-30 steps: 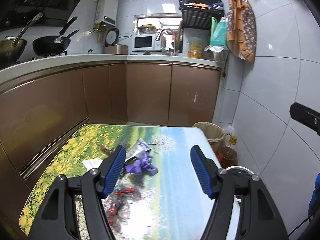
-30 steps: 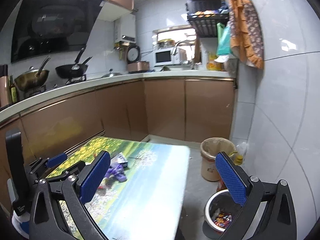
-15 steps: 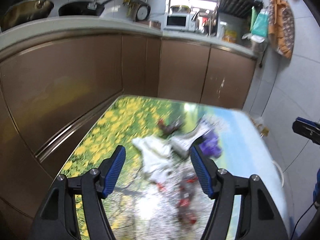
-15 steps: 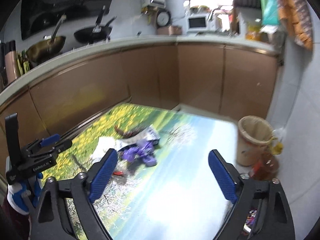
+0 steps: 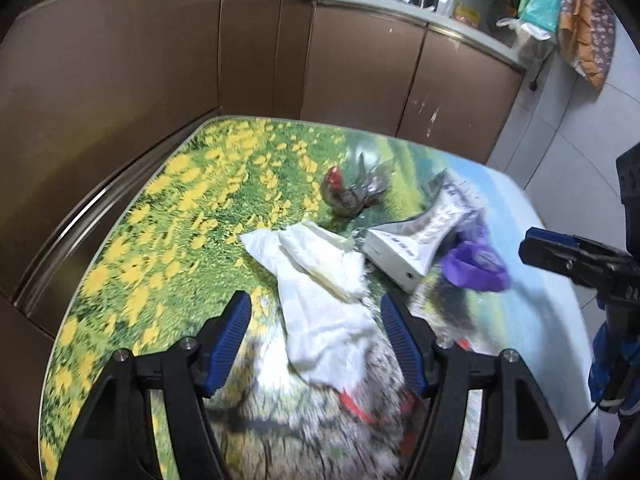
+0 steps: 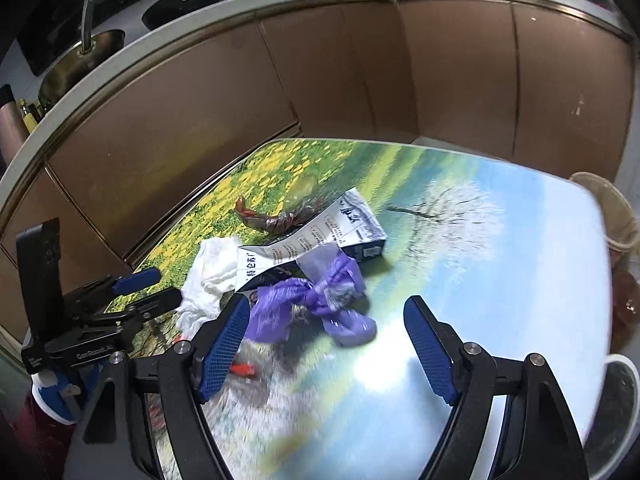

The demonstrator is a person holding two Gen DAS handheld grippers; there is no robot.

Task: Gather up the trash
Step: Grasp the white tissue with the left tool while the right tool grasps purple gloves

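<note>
Trash lies on a table (image 5: 160,248) printed with a flower field. A crumpled white tissue (image 5: 320,280) lies right before my open left gripper (image 5: 316,336), partly between its jaws. A torn white carton (image 5: 404,248), a purple glove (image 5: 476,268) and a dark red wrapper (image 5: 352,196) lie beyond. In the right wrist view my open right gripper (image 6: 328,336) hovers just above the purple glove (image 6: 316,300), with the carton (image 6: 320,236), the tissue (image 6: 208,276) and the wrapper (image 6: 276,220) behind. The left gripper (image 6: 136,292) shows at the left there.
Brown kitchen cabinets (image 5: 260,52) run close along the table's far and left sides. A lined waste bin (image 6: 616,212) stands on the floor past the table's right edge, with a white pot rim (image 6: 624,364) nearer. A red scrap (image 6: 242,370) lies near the right gripper's left finger.
Both grippers have tilted down and moved closer to the trash pile. The left one now sits over the tissue, the right one over the purple glove. Both stay open.
</note>
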